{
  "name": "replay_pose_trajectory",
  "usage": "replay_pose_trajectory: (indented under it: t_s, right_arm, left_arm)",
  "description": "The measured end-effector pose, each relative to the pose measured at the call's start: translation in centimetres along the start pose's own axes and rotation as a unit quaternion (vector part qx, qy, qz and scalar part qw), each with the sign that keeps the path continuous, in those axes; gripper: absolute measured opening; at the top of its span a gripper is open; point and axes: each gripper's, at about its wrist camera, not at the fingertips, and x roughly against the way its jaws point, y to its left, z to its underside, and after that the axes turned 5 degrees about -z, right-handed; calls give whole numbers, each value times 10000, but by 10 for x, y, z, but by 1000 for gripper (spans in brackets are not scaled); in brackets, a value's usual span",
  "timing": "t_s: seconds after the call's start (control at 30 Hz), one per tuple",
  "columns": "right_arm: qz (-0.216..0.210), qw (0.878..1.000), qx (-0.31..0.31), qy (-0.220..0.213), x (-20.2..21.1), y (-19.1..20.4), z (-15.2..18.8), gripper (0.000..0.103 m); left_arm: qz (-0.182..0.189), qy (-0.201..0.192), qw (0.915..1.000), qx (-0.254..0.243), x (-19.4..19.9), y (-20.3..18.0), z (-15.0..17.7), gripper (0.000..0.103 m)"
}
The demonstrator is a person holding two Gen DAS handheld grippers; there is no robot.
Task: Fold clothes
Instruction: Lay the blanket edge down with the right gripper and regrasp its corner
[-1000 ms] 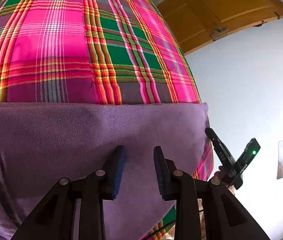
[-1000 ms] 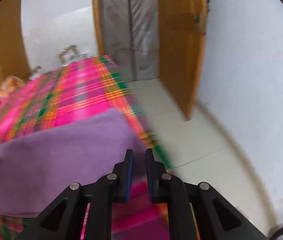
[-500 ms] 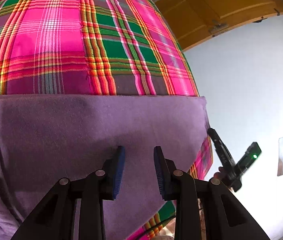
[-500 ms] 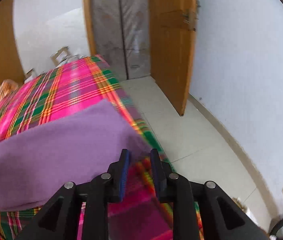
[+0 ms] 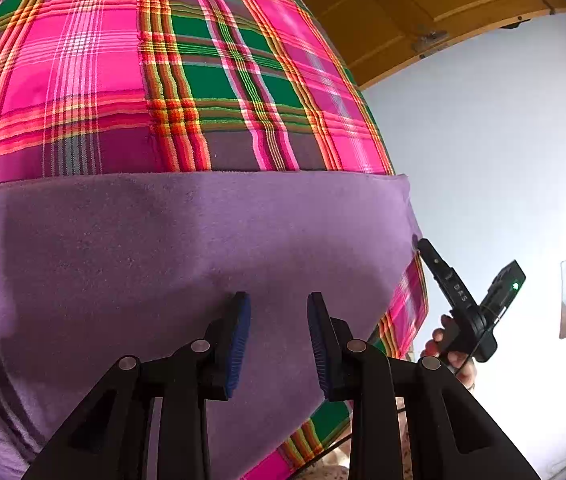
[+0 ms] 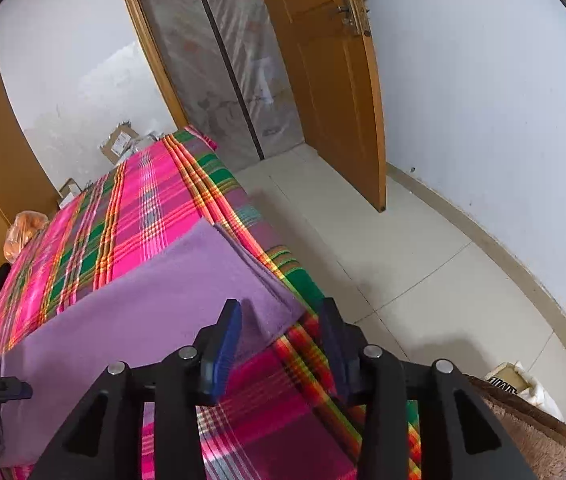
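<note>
Pink-and-green plaid bedspread [image 6: 139, 216] covers the bed, beside a tiled floor [image 6: 403, 264], a white wall and an open wooden door [image 6: 335, 92]. On it lies the purple garment [image 5: 187, 248], folded flat with its corner near the bed's edge. The right tongs [image 6: 279, 320] are opening over that corner, pads clear of it. The left tongs [image 5: 279, 316] hover parted, gripping nothing. Next, both should probably pinch one edge evenly and carry it over squarely.

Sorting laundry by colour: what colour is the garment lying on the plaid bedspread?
Plain purple garment; the right wrist view shows it best.
</note>
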Motion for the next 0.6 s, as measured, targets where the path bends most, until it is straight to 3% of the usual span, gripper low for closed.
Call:
replay_pose_trajectory:
  t_s: [0.2,0.4,0.6]
  right_arm:
    - [160,9994,300,34,-12,14,-4,42]
    - [171,9992,365,72,-16,17,-5,17]
    - [-82,9993,368,13,-8,21,-7,14]
  left_arm:
    - [-52,20,10000,-45,-6,-5,-4,30]
    - [-39,27,10000,-48,-6,-4,-4,30]
    - [-36,33,10000,-55,-5,-2,-5,30]
